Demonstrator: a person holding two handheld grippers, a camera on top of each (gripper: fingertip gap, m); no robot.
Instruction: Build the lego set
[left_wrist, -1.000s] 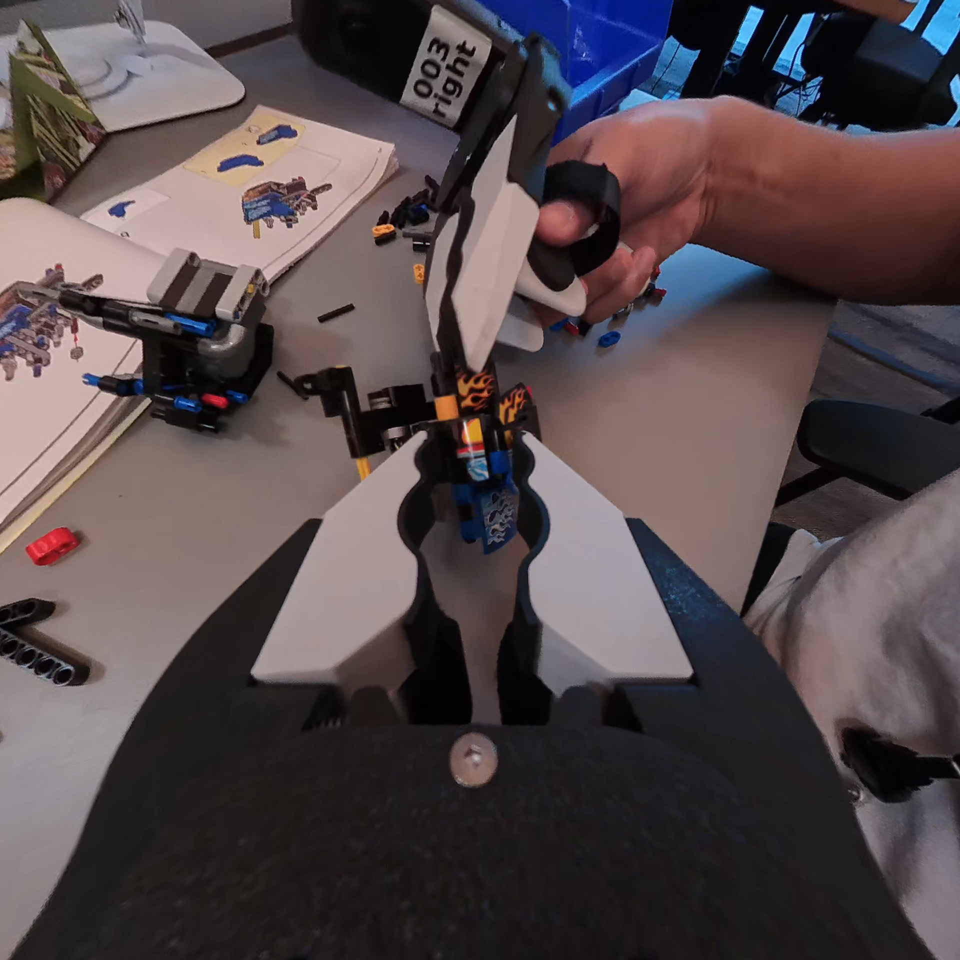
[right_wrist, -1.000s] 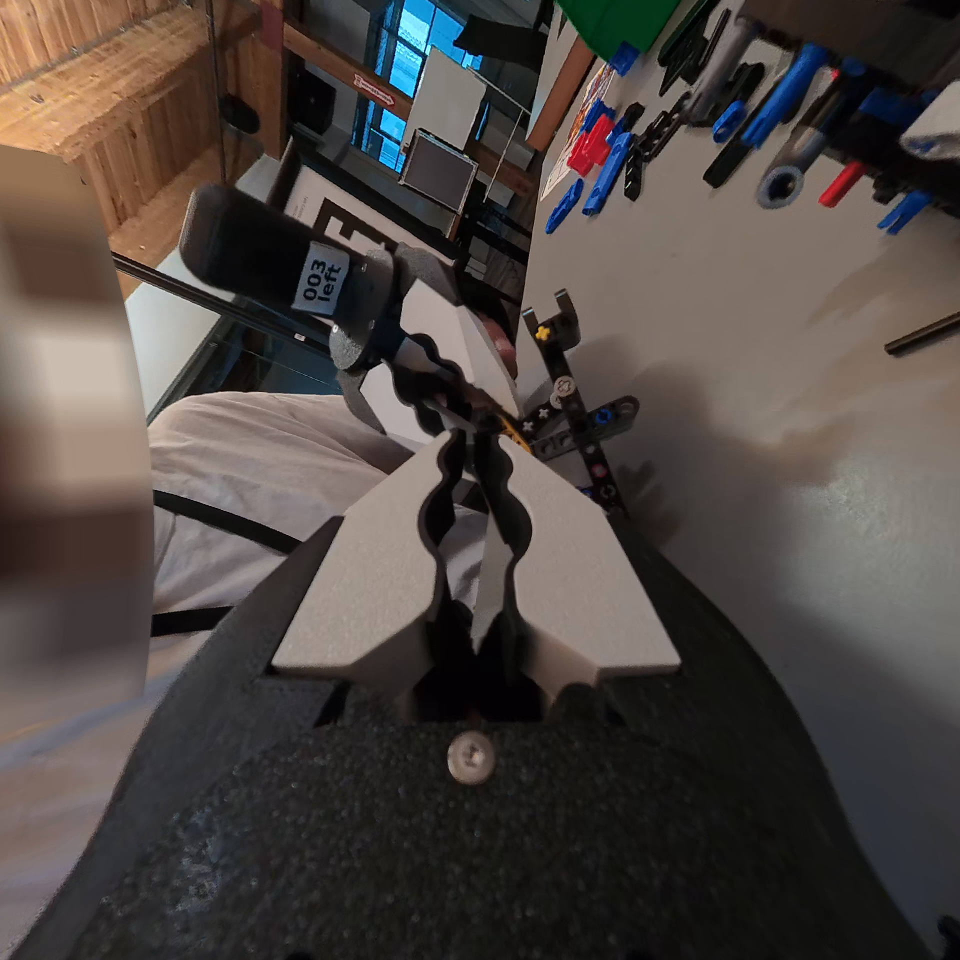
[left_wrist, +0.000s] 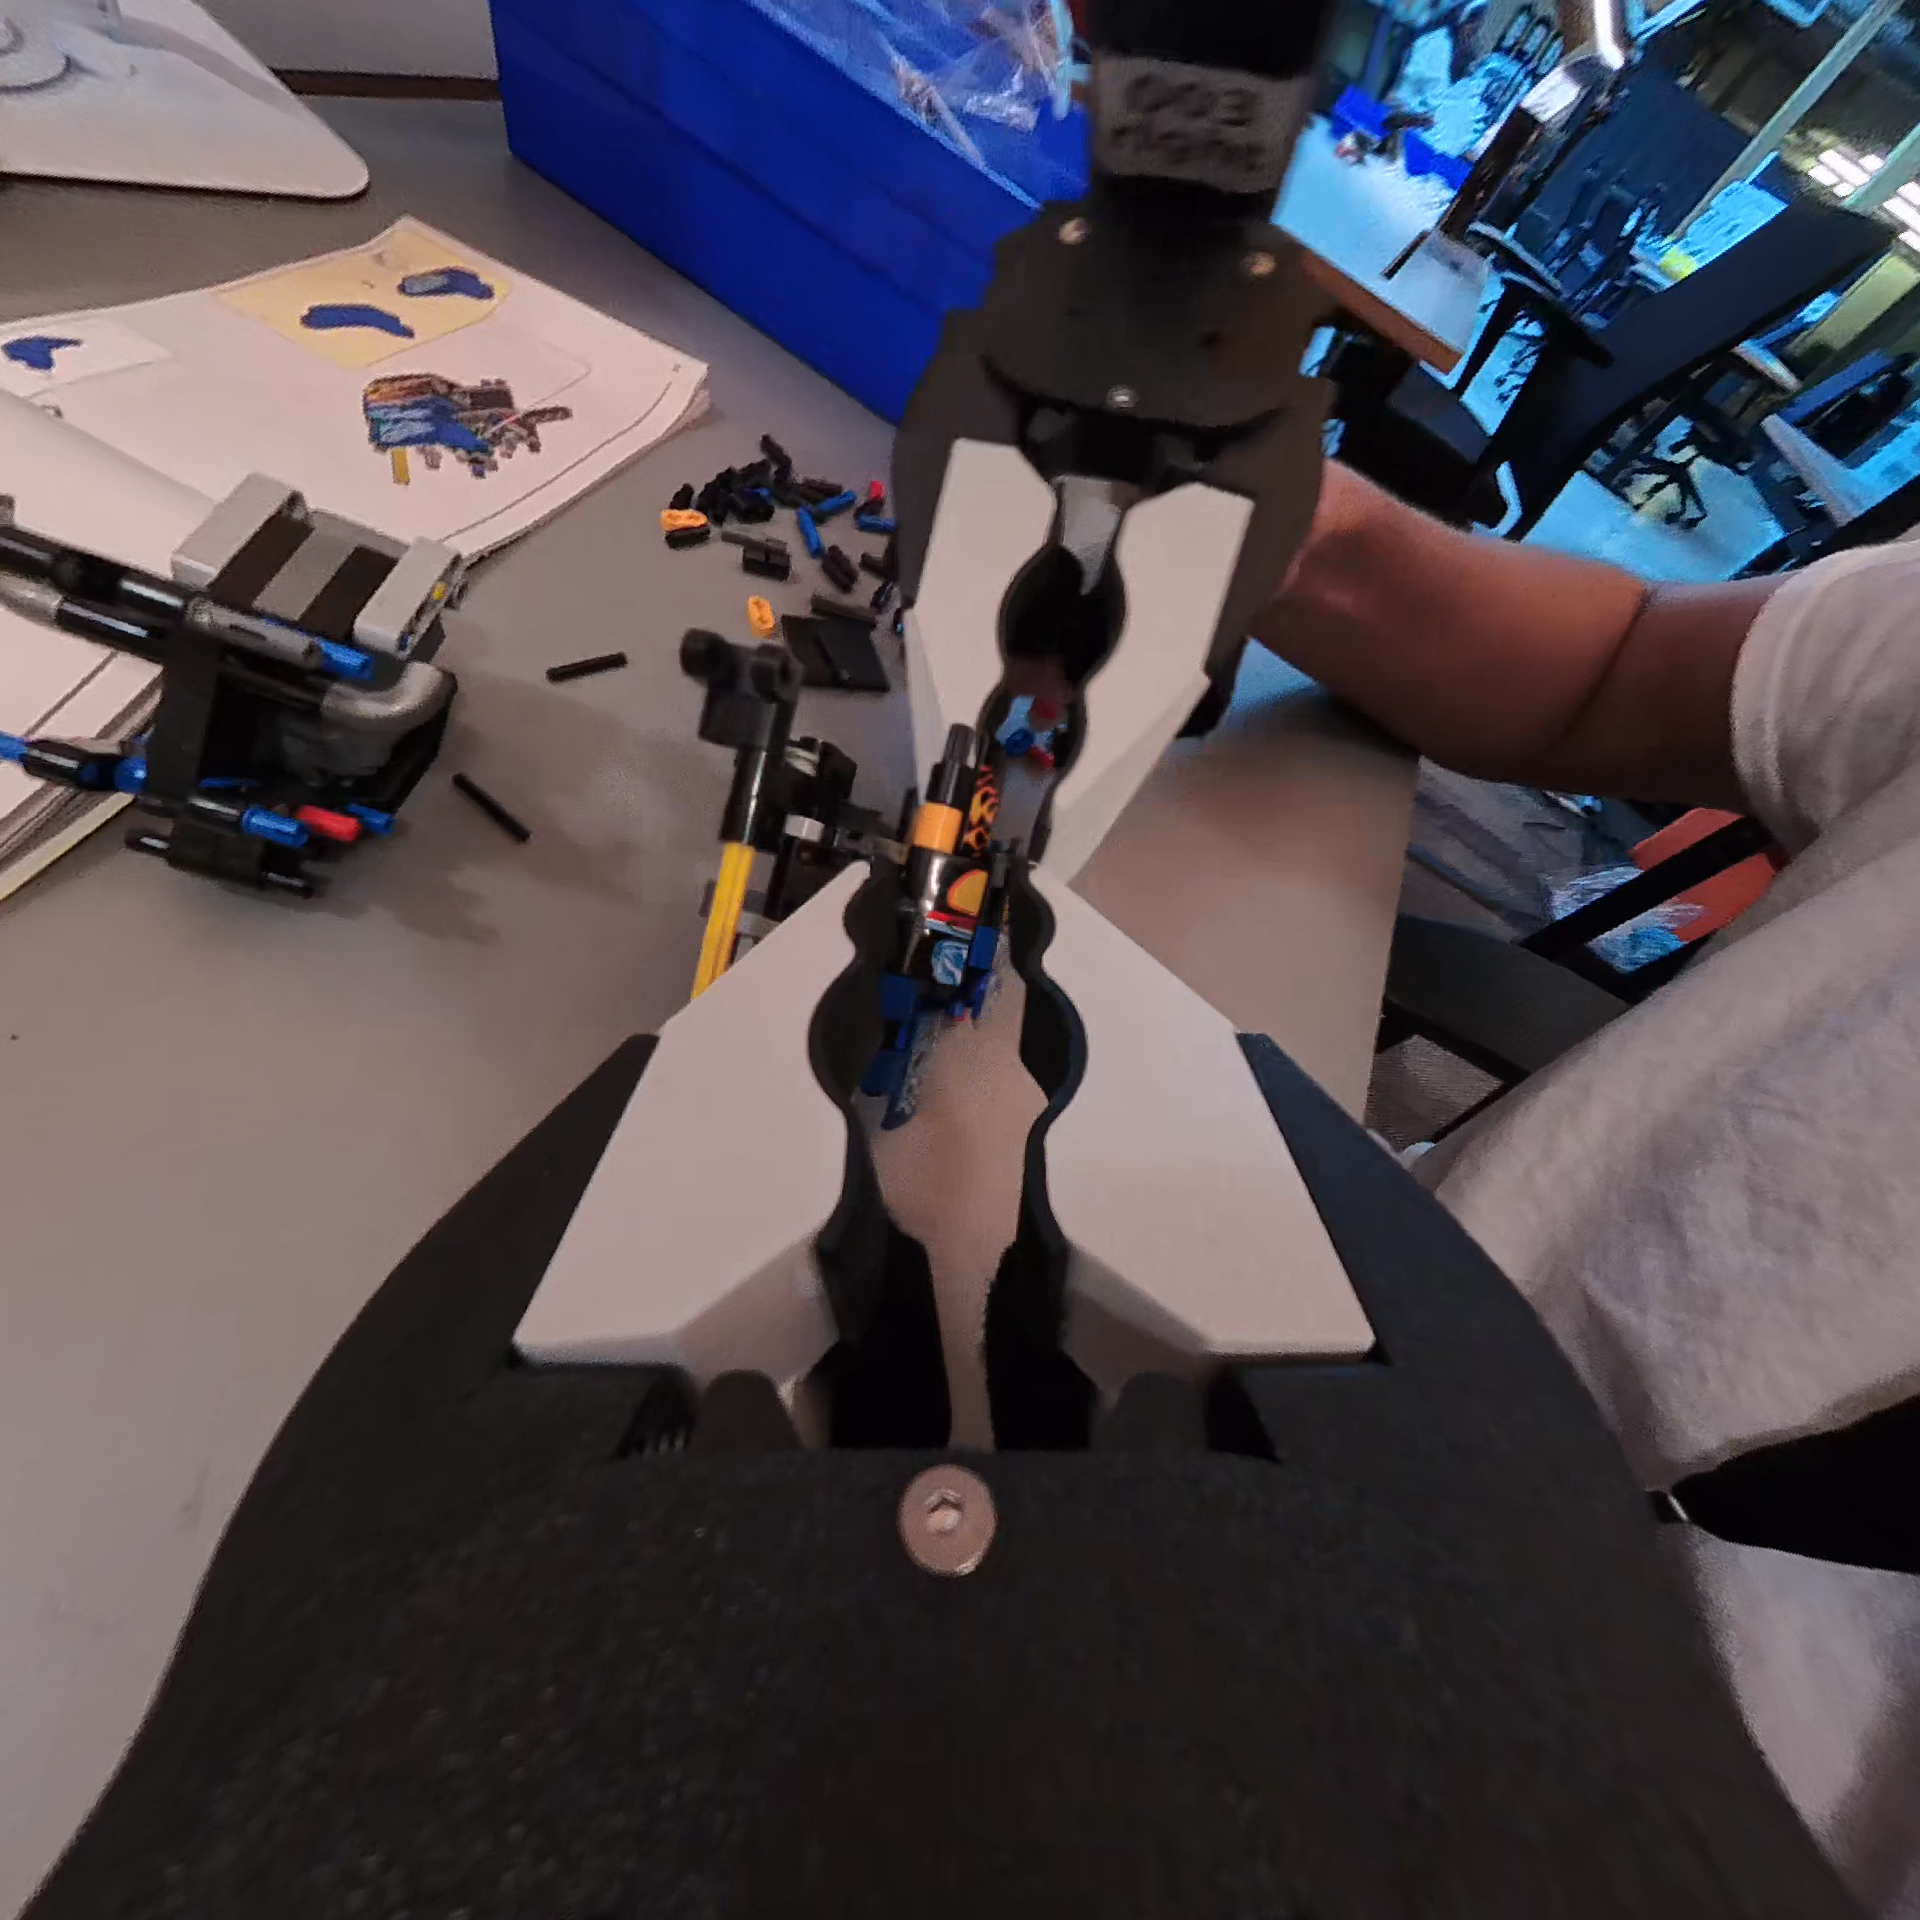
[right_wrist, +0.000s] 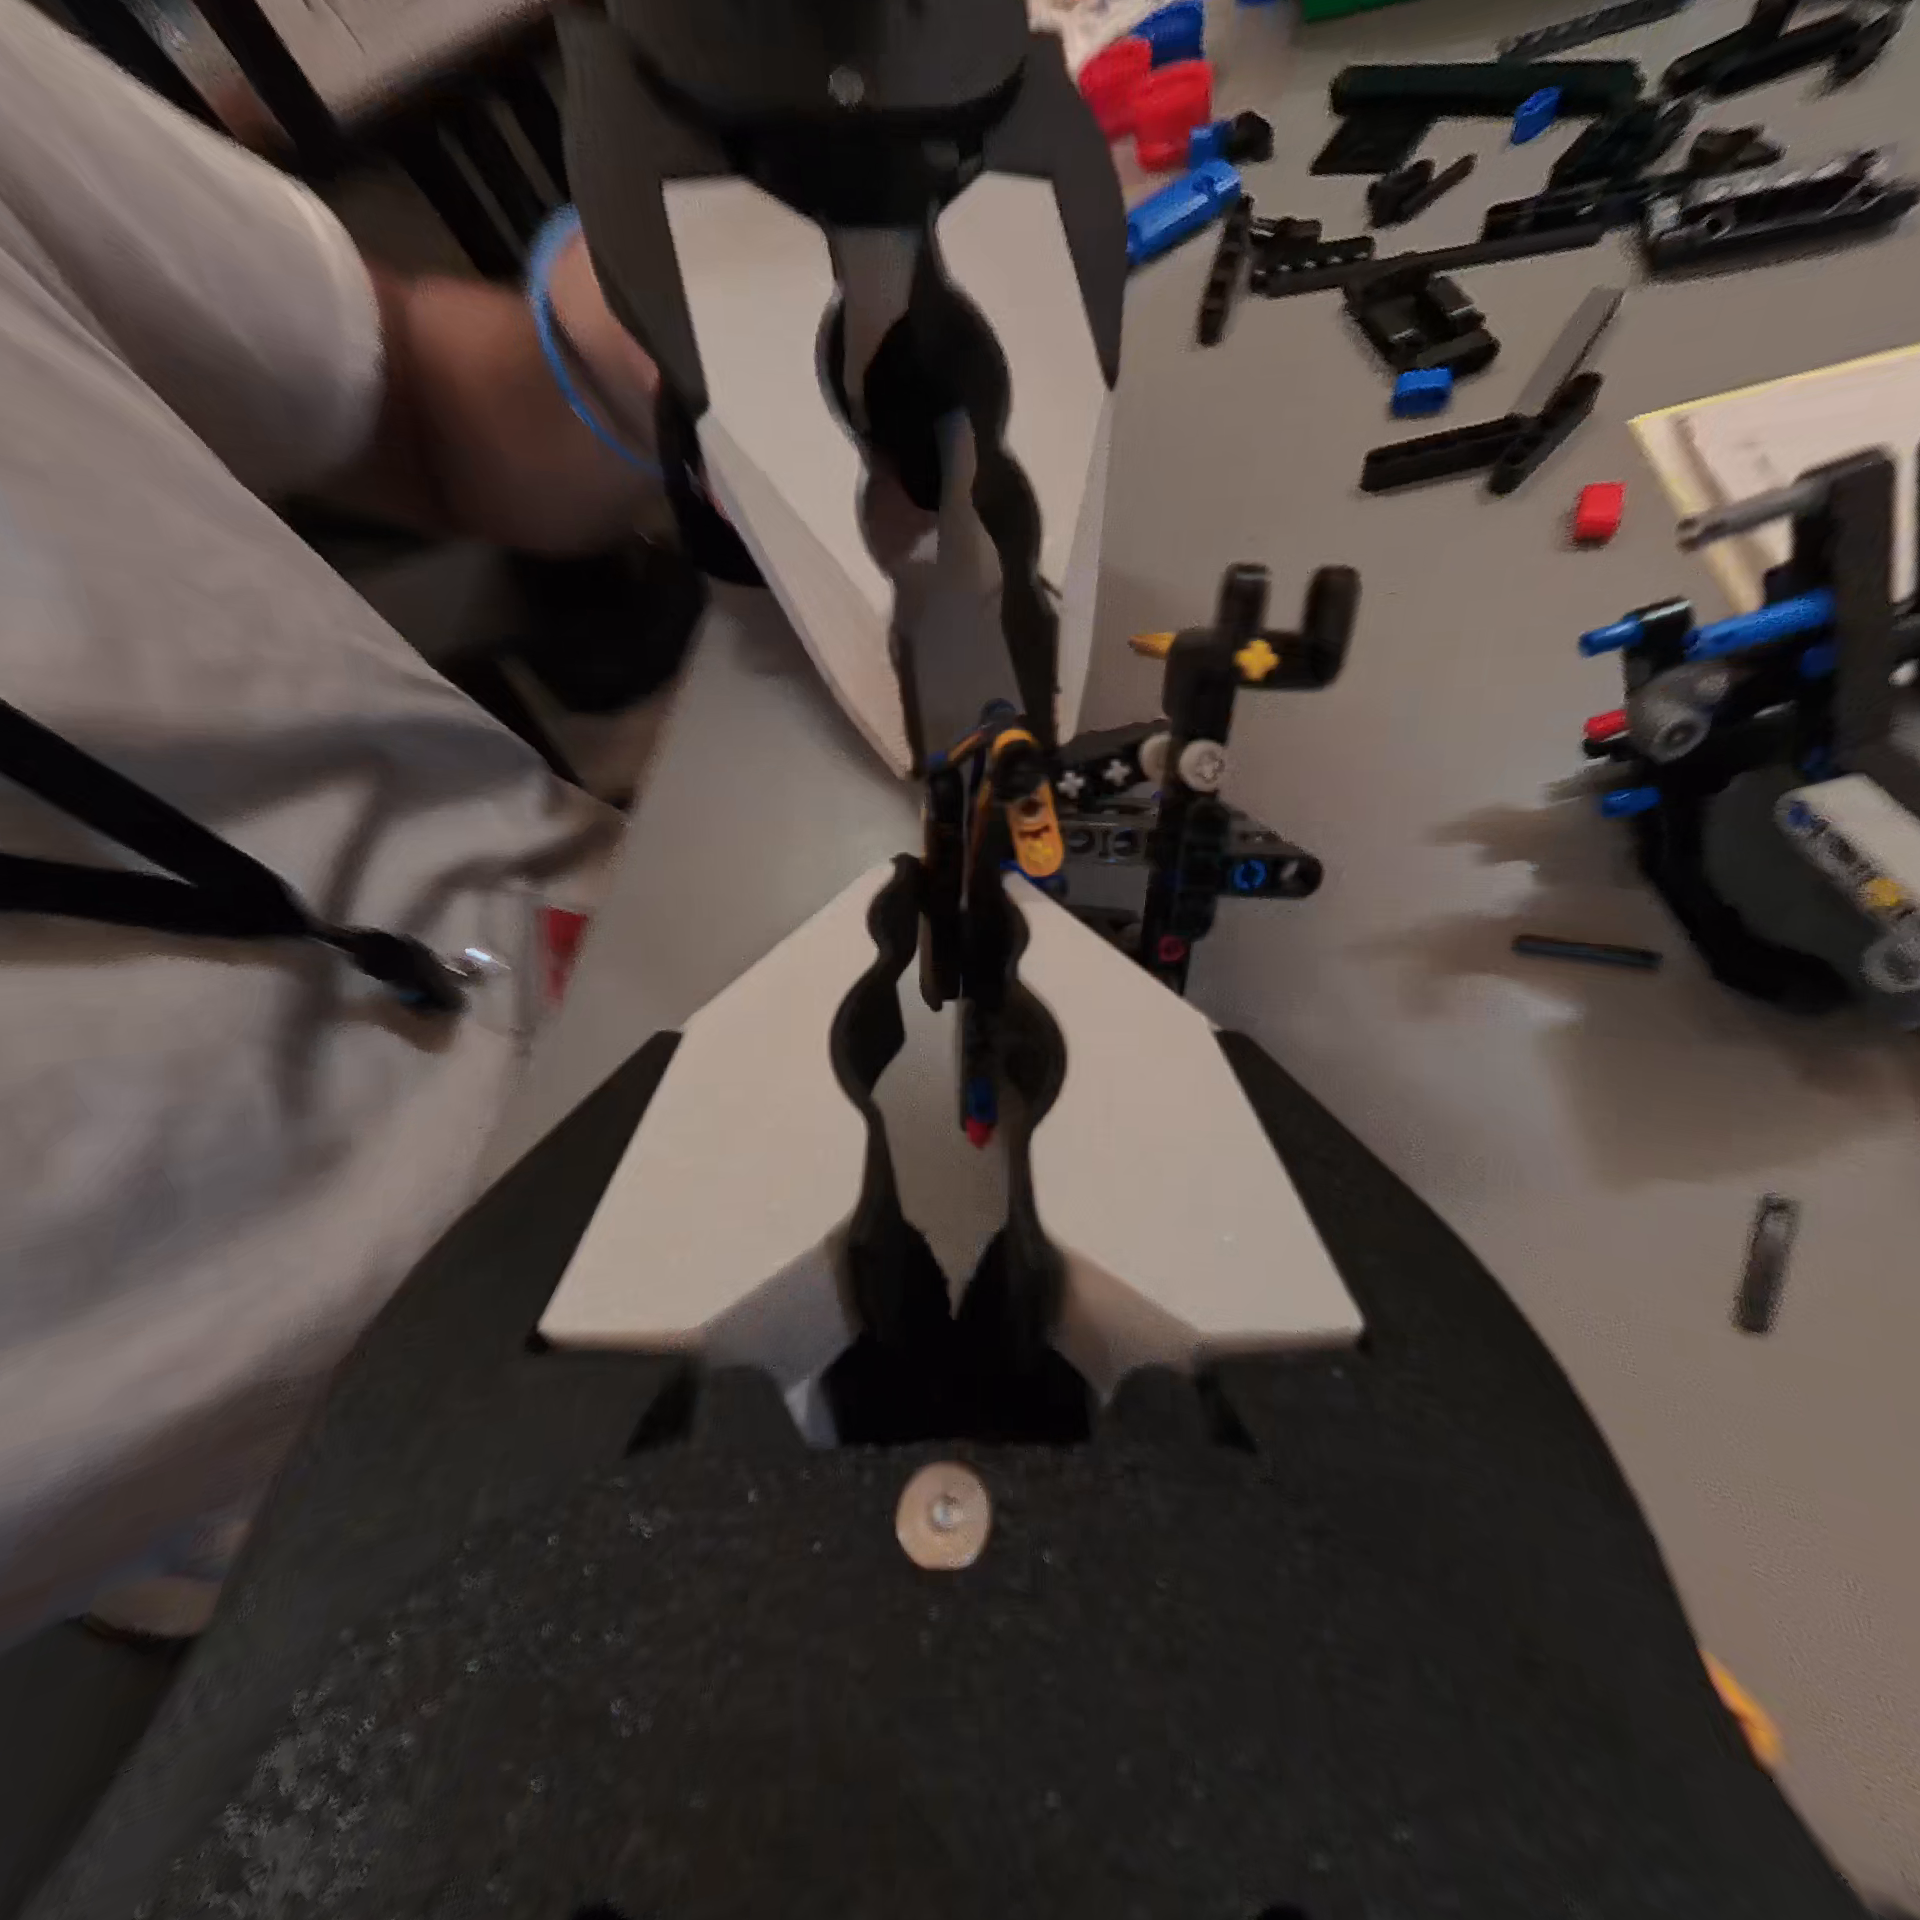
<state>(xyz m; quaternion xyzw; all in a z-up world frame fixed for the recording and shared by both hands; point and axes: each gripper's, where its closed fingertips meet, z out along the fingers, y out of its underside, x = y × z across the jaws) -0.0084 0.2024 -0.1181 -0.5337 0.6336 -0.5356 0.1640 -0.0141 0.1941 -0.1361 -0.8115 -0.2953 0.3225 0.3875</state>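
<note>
Left tool (left_wrist: 951, 883) and right tool (right_wrist: 961, 883) pinch lego assembly (left_wrist: 951, 904)

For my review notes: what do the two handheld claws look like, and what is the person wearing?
Both claws match: the left claw and the right claw each have a coarse black body with a silver screw in the middle and two pale grey wedge fingers with wavy black inner edges. The right claw's handle bears a raised marking. The person wears a light grey short-sleeved shirt and a blue wristband.

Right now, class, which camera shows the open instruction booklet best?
The left wrist view: the booklet lies open behind the grey-and-black model, pictures visible. The right wrist view shows only a page corner at its edge.
</note>
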